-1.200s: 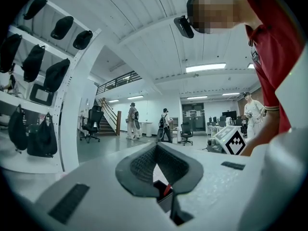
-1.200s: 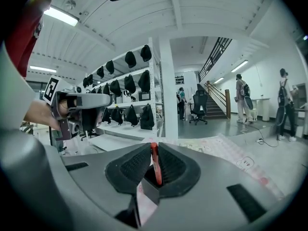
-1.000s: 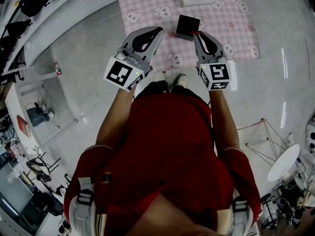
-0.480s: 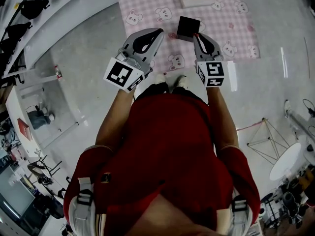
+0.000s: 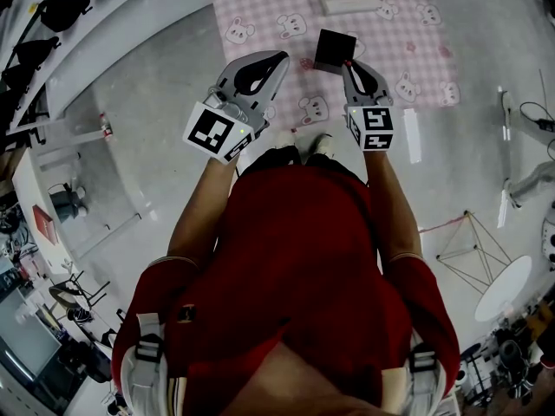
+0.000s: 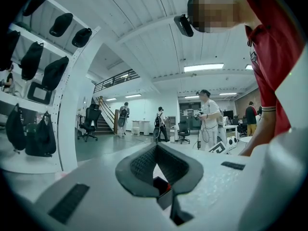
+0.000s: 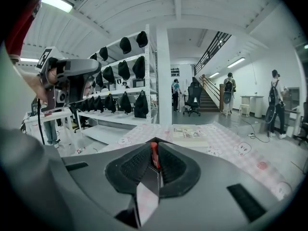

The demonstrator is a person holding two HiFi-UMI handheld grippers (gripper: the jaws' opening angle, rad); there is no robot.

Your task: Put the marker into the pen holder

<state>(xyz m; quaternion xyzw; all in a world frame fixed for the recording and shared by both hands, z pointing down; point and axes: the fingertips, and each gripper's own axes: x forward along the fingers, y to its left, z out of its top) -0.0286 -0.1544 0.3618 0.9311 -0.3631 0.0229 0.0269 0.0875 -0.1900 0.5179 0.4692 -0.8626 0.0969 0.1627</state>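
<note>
Right gripper [image 5: 349, 64] edged nearer black pen holder [image 5: 335, 50], pinching red marker [image 7: 154, 154]

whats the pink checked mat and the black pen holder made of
Mat: looks like thin fabric or vinyl, matte, lying flat, with printed pink checks and bears; I cannot tell which. Pen holder: rigid, matte black, with straight sharp edges; probably plastic or coated board.

Open lab hall, bag-hung shelves [image 7: 120, 120], office chairs [image 6: 89, 124], staircase [image 7: 213, 99]
</note>
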